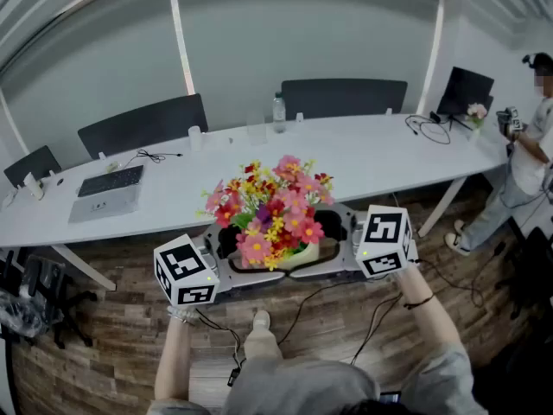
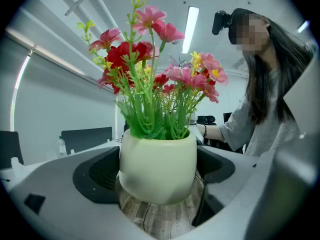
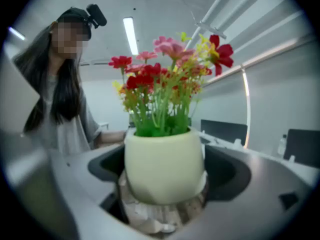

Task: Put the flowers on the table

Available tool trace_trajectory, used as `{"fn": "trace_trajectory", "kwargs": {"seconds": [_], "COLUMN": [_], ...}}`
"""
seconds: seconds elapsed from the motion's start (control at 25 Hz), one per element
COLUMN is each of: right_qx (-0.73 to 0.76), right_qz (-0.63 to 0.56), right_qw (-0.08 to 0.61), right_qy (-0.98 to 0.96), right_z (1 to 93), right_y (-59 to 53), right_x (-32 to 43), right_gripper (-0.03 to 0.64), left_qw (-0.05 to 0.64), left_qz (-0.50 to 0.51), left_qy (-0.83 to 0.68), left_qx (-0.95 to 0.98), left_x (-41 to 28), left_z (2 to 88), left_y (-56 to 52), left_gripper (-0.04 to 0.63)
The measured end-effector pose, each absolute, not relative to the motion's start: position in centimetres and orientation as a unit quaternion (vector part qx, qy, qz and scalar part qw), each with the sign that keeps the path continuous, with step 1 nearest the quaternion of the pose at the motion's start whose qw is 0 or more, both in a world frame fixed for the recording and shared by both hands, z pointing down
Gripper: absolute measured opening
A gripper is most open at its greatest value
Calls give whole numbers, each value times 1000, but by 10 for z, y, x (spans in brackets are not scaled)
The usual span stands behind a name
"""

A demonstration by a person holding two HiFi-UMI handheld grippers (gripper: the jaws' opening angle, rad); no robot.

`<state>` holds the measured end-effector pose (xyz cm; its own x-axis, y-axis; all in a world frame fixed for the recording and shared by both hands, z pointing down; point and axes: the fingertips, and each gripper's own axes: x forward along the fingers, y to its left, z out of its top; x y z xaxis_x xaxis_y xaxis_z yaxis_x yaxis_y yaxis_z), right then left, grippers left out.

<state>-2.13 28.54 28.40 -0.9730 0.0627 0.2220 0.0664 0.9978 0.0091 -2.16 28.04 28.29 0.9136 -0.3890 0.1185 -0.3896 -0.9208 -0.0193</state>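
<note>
Head view shows the pale green rounded pot (image 1: pixel 302 254) of pink, red and yellow flowers (image 1: pixel 272 210) held in the air above the wood-plank floor (image 1: pixel 104 335), on the near side of the long white table (image 1: pixel 363 158). The left gripper (image 1: pixel 233 256) and the right gripper (image 1: pixel 335 242) meet it from opposite sides, each with its fingers (image 2: pixel 95 171) spread wide and pressed against the pot's walls. On the table, a grey laptop (image 1: pixel 108 190) lies at the left and a clear plastic bottle (image 1: pixel 278 112) stands near the far edge.
</note>
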Motion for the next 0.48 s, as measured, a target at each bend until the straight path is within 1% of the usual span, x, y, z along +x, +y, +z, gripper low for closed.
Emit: {"fn": "trace_trajectory", "kwargs": {"seconds": [0.48], "right_qx": [-31], "right_qz": [5], "right_qw": [115], "right_qy": [-993], "right_z": [293], "right_y": [278], "right_x": [-19], "right_gripper": [471], "left_qw": [11], "left_qz": [59], "left_qy": [-193], "left_qx": [979], "left_x": [-20], "left_z": [292], "left_y": [273], "left_gripper": [469]}}
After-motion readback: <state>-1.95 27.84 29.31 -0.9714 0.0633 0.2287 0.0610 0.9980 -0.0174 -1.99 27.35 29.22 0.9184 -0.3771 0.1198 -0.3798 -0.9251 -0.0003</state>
